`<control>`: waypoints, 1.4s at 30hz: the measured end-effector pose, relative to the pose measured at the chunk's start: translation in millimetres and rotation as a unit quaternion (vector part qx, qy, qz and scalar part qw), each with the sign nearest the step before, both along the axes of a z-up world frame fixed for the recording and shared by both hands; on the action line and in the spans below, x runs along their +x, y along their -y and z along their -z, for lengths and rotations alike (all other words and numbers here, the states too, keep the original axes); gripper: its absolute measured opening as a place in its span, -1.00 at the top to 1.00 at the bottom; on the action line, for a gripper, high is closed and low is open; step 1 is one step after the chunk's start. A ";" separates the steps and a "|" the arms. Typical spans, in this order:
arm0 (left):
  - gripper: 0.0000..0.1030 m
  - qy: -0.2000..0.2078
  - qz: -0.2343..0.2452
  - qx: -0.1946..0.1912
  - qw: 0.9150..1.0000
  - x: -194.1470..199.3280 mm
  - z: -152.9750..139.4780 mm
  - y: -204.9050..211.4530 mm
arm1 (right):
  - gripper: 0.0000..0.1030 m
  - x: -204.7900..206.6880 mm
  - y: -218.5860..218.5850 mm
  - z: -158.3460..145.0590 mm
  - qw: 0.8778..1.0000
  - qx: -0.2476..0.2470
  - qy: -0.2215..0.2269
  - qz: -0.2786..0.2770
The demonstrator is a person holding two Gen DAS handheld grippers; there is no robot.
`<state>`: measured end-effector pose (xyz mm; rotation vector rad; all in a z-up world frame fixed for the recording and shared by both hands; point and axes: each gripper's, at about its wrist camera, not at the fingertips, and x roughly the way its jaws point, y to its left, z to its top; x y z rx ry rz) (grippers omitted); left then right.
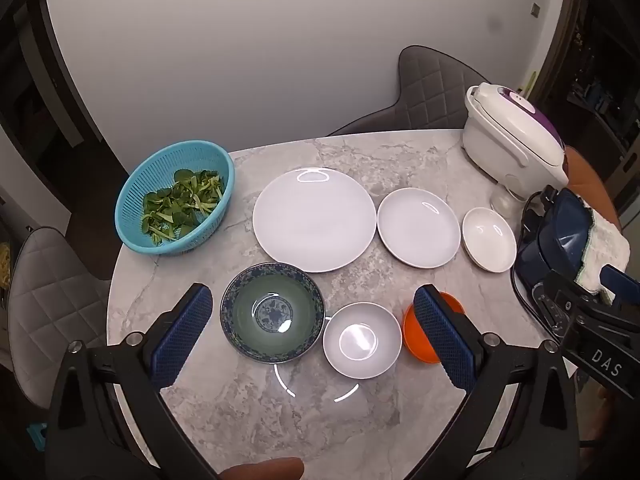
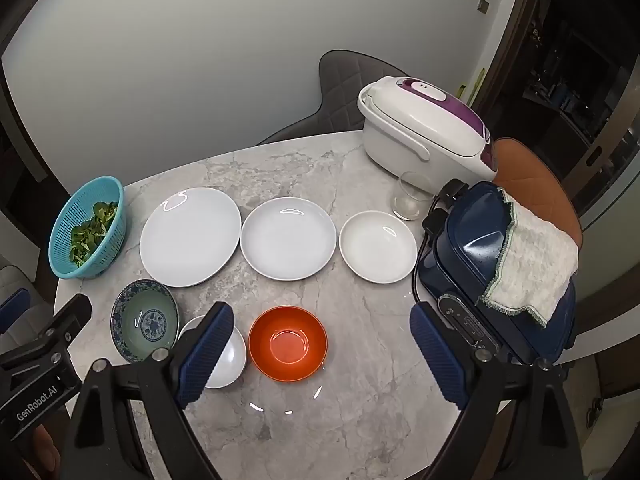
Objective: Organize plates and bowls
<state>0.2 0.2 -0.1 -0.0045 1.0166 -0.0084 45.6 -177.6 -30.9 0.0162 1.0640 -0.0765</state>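
With both the left gripper [image 1: 312, 320] and right gripper [image 2: 322, 350] spread wide and empty above the near row, nesting should start by gripping the orange bowl [image 2: 288, 345] rim squarely, beside the white bowl [image 1: 362, 340].

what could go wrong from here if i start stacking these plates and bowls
1. The empty glass stands right behind the small plate; lifting that plate could tip it.
2. The three bowls sit close together, and the white bowl appears to touch the patterned bowl, so fingers reaching one rim may knock the other.
3. The colander of greens hangs over the table edge; a nudge from the big plate might push it off.
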 end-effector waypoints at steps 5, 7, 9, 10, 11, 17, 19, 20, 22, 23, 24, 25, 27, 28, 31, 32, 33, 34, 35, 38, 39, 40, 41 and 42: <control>-0.98 0.003 -0.001 0.002 1.000 -1.4 -1.6 -0.2 | -0.78 -0.6 1.2 -0.3 1.000 0.000 0.001 0.000; -0.98 0.002 0.000 0.000 1.000 -2.6 -1.2 0.1 | -0.78 -0.8 2.2 -0.8 1.000 -0.001 0.002 0.001; -0.98 0.001 0.000 0.000 1.000 -2.0 -1.0 0.1 | -0.78 -1.1 0.6 0.3 1.000 -0.003 0.001 0.000; -0.98 0.001 0.000 0.000 1.000 -2.4 -1.3 0.0 | -0.78 -1.1 0.4 0.5 1.000 -0.003 0.001 0.000; -0.98 0.001 0.001 0.000 1.000 -2.9 -1.6 -0.1 | -0.78 -1.3 0.2 0.5 1.000 -0.003 0.001 0.000; -0.98 0.000 -0.001 0.000 1.000 -2.8 0.1 0.2 | -0.78 -2.1 1.2 0.6 1.000 -0.004 0.001 0.000; -0.98 -0.001 -0.001 0.001 1.000 -3.8 1.6 0.7 | -0.78 -2.4 1.4 0.5 1.000 -0.004 0.001 0.000; -0.98 -0.001 -0.002 0.001 1.000 -4.2 1.5 0.6 | -0.79 -2.5 1.5 0.6 1.000 -0.003 0.001 0.000; -0.98 0.000 -0.003 0.000 1.000 -7.2 1.0 1.1 | -0.78 -2.7 1.7 0.6 1.000 -0.003 0.001 0.000; -0.98 -0.001 -0.002 0.000 1.000 -5.1 3.8 1.9 | -0.78 -2.8 1.7 0.6 1.000 -0.003 0.001 0.000; -0.98 -0.001 -0.002 0.000 1.000 -4.9 3.6 1.8 | -0.78 -3.0 1.9 0.6 1.000 -0.003 0.001 0.000; -0.98 -0.001 -0.002 0.000 1.000 -4.7 3.7 1.6 | -0.78 -3.0 1.9 0.7 1.000 -0.003 0.001 0.000; -0.98 -0.002 -0.002 0.000 1.000 -5.2 3.5 1.5 | -0.78 -3.3 2.0 0.8 1.000 -0.004 0.001 0.000; -0.98 -0.002 0.000 0.001 1.000 -5.8 3.6 1.6 | -0.78 -3.4 2.1 0.8 1.000 -0.004 0.001 0.001; -0.98 -0.005 0.000 0.001 1.000 -6.6 2.8 1.6 | -0.78 -3.8 2.2 1.0 1.000 -0.003 0.001 0.000; -0.98 -0.005 0.000 0.001 1.000 -6.6 2.6 1.6 | -0.78 -3.9 2.3 1.2 1.000 -0.004 0.001 0.001; -0.98 -0.006 0.000 0.001 1.000 -6.5 2.4 1.7 | -0.78 -4.0 2.4 1.3 1.000 -0.004 0.001 0.001; -0.98 -0.006 0.000 0.002 1.000 -6.0 2.6 2.4 | -0.78 -4.1 2.6 1.5 1.000 -0.003 0.001 0.001; -0.98 -0.006 0.000 0.001 1.000 -6.1 2.5 2.3 | -0.78 -4.2 2.7 1.7 1.000 -0.002 0.001 0.000; -0.98 -0.006 0.000 0.001 1.000 -6.3 2.6 2.5 | -0.78 -4.6 3.0 2.0 1.000 -0.003 0.001 0.001; -0.98 -0.006 0.000 0.001 1.000 -6.5 2.8 2.7 | -0.78 -4.7 2.8 2.0 1.000 -0.003 0.002 0.000; -0.98 -0.007 0.000 0.001 1.000 -6.6 3.4 3.0 | -0.78 -4.7 2.8 2.2 1.000 -0.004 0.001 0.001; -0.98 -0.007 -0.001 0.001 1.000 -6.8 3.3 3.0 | -0.78 -4.8 2.6 2.1 1.000 -0.003 0.002 0.000; -0.98 -0.007 -0.001 0.001 1.000 -7.0 3.4 3.1 | -0.78 -4.9 2.6 2.2 1.000 -0.003 0.002 0.000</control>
